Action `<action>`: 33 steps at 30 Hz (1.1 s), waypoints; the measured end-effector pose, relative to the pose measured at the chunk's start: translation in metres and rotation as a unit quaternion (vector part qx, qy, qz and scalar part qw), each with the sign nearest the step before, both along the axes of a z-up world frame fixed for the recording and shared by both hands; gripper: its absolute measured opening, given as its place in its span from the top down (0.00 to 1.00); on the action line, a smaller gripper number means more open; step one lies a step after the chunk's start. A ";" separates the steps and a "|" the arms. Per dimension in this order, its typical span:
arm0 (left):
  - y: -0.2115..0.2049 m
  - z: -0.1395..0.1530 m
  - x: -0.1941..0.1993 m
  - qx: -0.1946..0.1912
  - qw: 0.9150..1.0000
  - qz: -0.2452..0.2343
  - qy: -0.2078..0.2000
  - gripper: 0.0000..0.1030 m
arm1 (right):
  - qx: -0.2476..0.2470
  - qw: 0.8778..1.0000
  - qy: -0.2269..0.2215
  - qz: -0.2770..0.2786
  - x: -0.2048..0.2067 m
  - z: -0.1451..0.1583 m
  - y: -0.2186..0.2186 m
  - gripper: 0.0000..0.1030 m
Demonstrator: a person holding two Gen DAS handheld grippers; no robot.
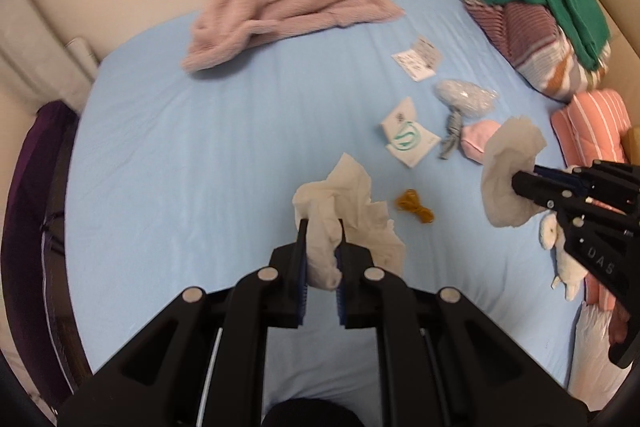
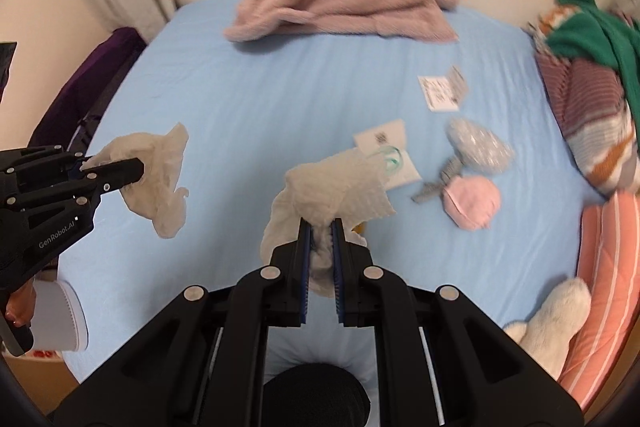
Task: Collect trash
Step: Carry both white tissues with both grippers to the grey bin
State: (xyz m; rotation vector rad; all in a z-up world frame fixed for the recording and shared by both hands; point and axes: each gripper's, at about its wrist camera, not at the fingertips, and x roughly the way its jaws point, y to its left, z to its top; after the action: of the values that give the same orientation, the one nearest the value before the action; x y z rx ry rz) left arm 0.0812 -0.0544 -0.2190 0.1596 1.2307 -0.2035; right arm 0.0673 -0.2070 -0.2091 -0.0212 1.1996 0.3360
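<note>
Above the bed (image 1: 200,147), the left gripper (image 1: 322,231) pinches one tissue (image 1: 344,195) and the right gripper (image 2: 320,231) clamps another tissue (image 2: 332,183), both clear of the sheet. More trash, a wrapper (image 1: 408,135) and a leaflet (image 1: 418,57), lies ahead and rightward, nearer the right gripper. No bin shows.

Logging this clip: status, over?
Left claw shut on tissue. Right claw shut on second tissue. Wrappers left on bed.
</note>
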 end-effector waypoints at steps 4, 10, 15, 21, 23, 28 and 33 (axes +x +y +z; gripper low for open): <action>0.063 0.018 -0.021 0.005 0.998 0.063 -0.008 0.89 | 0.005 0.998 -0.016 0.062 -0.003 0.024 0.061 0.91; 0.154 0.037 -0.064 0.003 0.985 0.174 -0.015 0.89 | 0.010 0.985 -0.027 0.169 -0.023 0.054 0.163 0.91; 0.223 0.052 -0.110 0.003 0.963 0.269 -0.022 0.89 | 0.015 0.962 -0.031 0.269 -0.043 0.069 0.247 0.91; 0.296 0.062 -0.175 0.005 0.924 0.380 -0.026 0.89 | 0.029 0.918 -0.038 0.394 -0.083 0.089 0.351 0.91; 0.320 0.066 -0.201 0.008 0.907 0.421 -0.027 0.89 | 0.035 0.898 -0.042 0.436 -0.101 0.096 0.386 0.91; 0.369 0.070 -0.266 0.015 0.862 0.506 -0.024 0.89 | 0.053 0.849 -0.041 0.524 -0.148 0.113 0.455 0.91; 0.402 0.081 -0.327 0.027 0.820 0.571 -0.030 0.89 | 0.064 0.800 -0.045 0.595 -0.198 0.127 0.518 0.91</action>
State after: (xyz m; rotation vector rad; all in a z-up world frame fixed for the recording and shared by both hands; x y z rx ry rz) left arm -0.2459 0.3472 -0.1378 -0.5333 1.0839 0.8832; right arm -0.1311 0.3108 -0.0825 -0.6928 0.9269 1.5053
